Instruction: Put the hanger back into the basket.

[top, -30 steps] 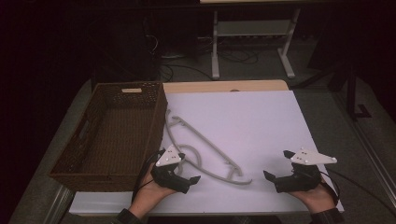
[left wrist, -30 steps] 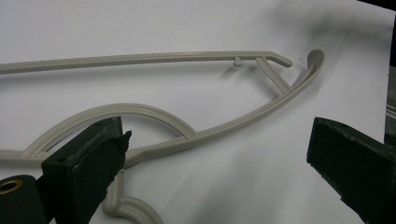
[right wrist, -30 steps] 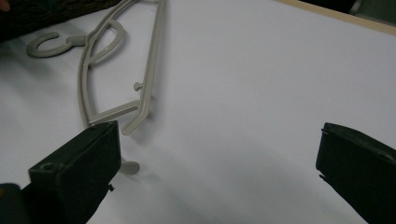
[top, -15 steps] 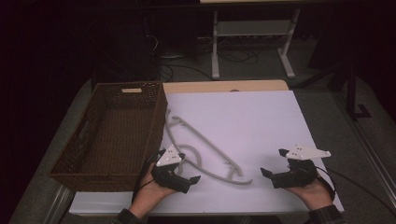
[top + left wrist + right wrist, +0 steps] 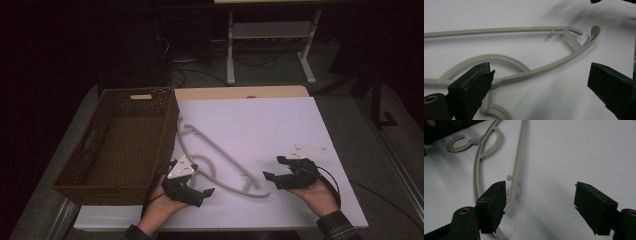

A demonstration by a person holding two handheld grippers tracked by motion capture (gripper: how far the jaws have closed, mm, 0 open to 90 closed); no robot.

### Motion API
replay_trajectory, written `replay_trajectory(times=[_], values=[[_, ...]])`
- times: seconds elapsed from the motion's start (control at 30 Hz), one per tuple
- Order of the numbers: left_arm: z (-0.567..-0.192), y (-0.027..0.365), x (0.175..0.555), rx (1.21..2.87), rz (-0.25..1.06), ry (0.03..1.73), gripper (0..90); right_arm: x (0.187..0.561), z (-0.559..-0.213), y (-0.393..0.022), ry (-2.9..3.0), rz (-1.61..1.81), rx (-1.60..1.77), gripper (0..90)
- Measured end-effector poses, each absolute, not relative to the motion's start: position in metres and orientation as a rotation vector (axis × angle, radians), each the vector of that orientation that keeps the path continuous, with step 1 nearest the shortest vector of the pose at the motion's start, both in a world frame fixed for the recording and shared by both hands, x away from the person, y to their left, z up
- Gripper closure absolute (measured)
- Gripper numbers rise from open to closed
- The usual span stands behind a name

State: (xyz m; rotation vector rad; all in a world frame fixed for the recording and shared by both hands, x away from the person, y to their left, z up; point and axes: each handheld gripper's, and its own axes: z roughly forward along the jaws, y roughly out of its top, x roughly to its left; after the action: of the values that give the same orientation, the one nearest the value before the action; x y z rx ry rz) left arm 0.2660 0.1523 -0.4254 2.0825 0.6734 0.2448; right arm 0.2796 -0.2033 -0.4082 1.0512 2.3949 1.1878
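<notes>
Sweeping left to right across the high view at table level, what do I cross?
Wicker basket → left gripper → grey hanger → right gripper.

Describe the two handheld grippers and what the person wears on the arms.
Both the left gripper and right gripper are black, each topped by a pale grey triangular plate and trailing a thin black cable. Their fingers are blocky black pads. A plaid sleeve cuff shows at the right wrist.
</notes>
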Motion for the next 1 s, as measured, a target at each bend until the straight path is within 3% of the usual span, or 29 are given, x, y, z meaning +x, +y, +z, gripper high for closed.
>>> replay_trajectory(times=[0.6,1.0], values=[[-0.425,0.152,0.266,2.088,0.256,0.678,5.8,0.319,-0.411,-0.15,2.48,1.208,0.993,48.4],[-0.424,0.153,0.266,2.086,0.257,0.679,5.9,0.353,-0.436,-0.103,2.552,1.141,0.994,57.6]])
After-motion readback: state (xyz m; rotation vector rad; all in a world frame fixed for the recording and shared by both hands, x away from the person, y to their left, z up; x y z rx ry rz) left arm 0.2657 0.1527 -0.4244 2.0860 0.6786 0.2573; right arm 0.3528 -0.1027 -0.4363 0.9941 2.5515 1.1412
